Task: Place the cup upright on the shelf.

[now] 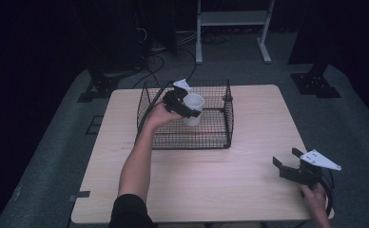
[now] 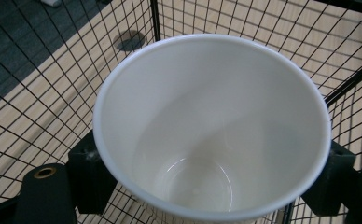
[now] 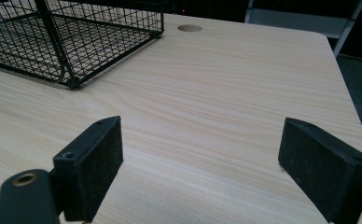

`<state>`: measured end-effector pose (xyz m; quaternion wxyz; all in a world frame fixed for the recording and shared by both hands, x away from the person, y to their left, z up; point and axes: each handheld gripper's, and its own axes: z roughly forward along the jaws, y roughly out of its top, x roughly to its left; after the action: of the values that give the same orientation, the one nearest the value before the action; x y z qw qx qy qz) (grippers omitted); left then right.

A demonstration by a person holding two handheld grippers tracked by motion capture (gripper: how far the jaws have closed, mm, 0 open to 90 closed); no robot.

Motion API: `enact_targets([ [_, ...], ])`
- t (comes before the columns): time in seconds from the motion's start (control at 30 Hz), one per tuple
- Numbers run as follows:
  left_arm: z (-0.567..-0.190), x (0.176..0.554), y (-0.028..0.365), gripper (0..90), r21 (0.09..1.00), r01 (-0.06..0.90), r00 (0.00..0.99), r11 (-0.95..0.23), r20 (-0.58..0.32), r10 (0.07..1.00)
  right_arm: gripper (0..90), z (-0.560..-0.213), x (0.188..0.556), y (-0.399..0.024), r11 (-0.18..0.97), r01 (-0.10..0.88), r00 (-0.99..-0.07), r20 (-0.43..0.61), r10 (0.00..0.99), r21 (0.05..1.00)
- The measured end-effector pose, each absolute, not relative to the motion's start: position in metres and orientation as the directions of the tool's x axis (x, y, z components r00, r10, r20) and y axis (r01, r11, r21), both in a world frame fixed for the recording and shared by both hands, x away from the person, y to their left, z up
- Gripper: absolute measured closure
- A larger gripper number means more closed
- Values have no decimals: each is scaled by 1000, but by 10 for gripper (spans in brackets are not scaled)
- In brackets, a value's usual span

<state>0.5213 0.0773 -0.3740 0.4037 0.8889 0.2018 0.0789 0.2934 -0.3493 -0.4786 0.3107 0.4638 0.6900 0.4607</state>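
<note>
High view: overhead, facing forward across the tabletop (image 1: 197,175). Left gripper view: close above the cup (image 2: 212,126) inside the wire basket (image 1: 185,116). Right gripper view: low, facing the basket's corner.

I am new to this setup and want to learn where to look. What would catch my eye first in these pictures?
First, the white cup, held by the left gripper over the black wire basket at the far middle of the wooden table; its jaws press on both sides of the cup and it looks empty inside. Next, the right gripper at the table's near right corner, jaws wide open, holding nothing.
</note>
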Motion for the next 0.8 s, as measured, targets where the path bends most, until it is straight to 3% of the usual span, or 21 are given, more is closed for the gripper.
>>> enact_targets([
  [0.8,-393,530,74,201,699,334,909,-632,-64,411,130,-479,293,-350,143,353,-377,0,926,924],
])
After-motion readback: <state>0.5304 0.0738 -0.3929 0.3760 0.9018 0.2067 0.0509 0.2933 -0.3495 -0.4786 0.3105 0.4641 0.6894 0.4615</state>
